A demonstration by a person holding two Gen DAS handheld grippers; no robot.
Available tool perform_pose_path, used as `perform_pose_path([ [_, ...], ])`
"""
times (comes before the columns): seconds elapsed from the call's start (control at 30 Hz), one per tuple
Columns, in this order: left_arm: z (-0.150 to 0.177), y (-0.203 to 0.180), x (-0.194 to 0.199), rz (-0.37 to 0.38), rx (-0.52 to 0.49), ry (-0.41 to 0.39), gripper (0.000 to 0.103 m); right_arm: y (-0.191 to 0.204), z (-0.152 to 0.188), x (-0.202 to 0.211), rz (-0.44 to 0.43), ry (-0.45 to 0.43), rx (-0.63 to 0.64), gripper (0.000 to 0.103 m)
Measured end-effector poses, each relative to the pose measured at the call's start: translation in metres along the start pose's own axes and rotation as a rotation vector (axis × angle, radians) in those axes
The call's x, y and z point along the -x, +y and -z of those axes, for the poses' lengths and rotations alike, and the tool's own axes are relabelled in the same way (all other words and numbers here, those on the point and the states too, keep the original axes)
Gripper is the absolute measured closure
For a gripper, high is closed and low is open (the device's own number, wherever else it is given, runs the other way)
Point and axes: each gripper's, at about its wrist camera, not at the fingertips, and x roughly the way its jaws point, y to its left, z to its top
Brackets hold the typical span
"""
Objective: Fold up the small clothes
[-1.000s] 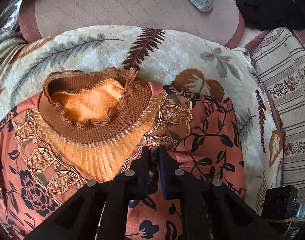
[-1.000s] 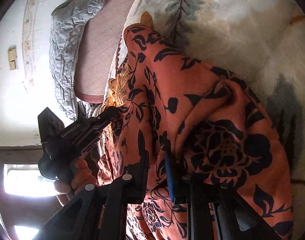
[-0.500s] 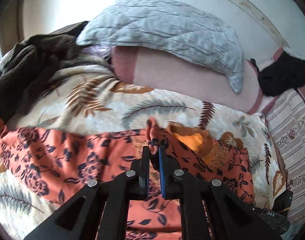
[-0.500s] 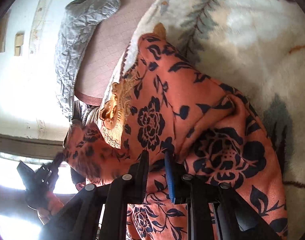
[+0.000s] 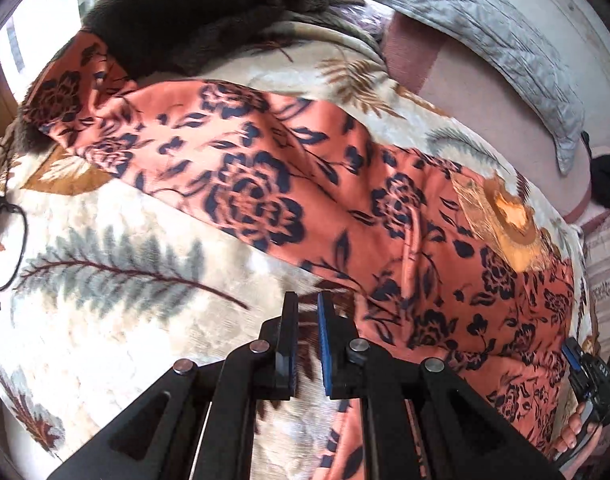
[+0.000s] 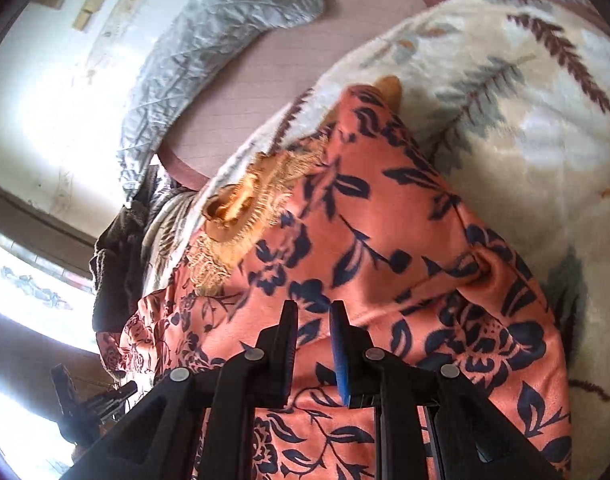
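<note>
An orange garment [image 5: 265, 184] with dark blue flowers lies spread on a leaf-print blanket. One sleeve stretches to the upper left, and the brown-orange collar [image 5: 513, 216] is at the right. My left gripper [image 5: 305, 300] hovers at the garment's near edge with its pads almost together. A thin reddish strip of cloth shows in the gap, and orange fabric hangs below. In the right wrist view my right gripper [image 6: 311, 308] is shut on a fold of the garment [image 6: 385, 240], below the collar [image 6: 233, 208]. A hand [image 5: 577, 436] holds that gripper at the lower right.
The cream blanket [image 5: 125, 340] covers the bed. A dark plush cloth [image 5: 193, 16] lies at the far end by the sleeve. A grey quilted pillow [image 5: 485, 28] rests against the wall on a pink sheet [image 5: 465, 80]. A thin wire loop [image 5: 9, 248] sits at the left edge, a striped cushion [image 5: 609, 272] at the right.
My left gripper has swept left across the bed, from over the collar to the garment's near edge, and the collar now sits far right. My right gripper rose slightly and rolled, still gripping its fold.
</note>
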Motion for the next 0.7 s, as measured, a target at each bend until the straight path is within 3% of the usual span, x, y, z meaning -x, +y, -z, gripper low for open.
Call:
perform_pose_path([
  [0.07,-0.011,0.028,0.006,-0.050,0.077,-0.040,0.091,0.003,-0.002,-0.003,-0.008,0.011,0.016,0.084],
  [0.13,-0.020,0.062,0.009,-0.085,0.194,-0.062,0.079,0.002,-0.002,-0.007,-0.006,0.031,0.014,0.084],
  [0.2,-0.024,0.098,0.012,-0.095,0.344,-0.092,0.058,0.000,-0.001,-0.009,-0.005,0.042,0.011,0.084],
  [0.33,-0.034,0.151,0.010,-0.056,0.614,-0.140,0.051,0.003,0.000,-0.013,-0.030,0.053,0.017,0.084],
  [0.43,-0.038,0.176,0.000,-0.006,0.747,-0.140,0.047,0.011,0.003,-0.021,-0.060,0.069,0.033,0.081],
  [0.5,-0.038,0.188,-0.007,0.012,0.810,-0.143,0.047,0.016,0.005,-0.025,-0.084,0.076,0.044,0.073],
  [0.53,-0.040,0.195,-0.009,0.016,0.832,-0.145,0.047,0.018,0.006,-0.026,-0.098,0.079,0.047,0.063],
  [0.57,-0.041,0.201,-0.012,0.020,0.852,-0.149,0.047,0.019,0.007,-0.028,-0.118,0.081,0.047,0.037],
  [0.6,-0.042,0.206,-0.014,0.024,0.866,-0.157,0.047,0.020,0.008,-0.028,-0.137,0.075,0.040,0.028],
  [0.7,-0.044,0.217,-0.017,0.044,0.872,-0.194,0.048,0.025,0.009,-0.027,-0.141,0.053,0.061,0.027],
])
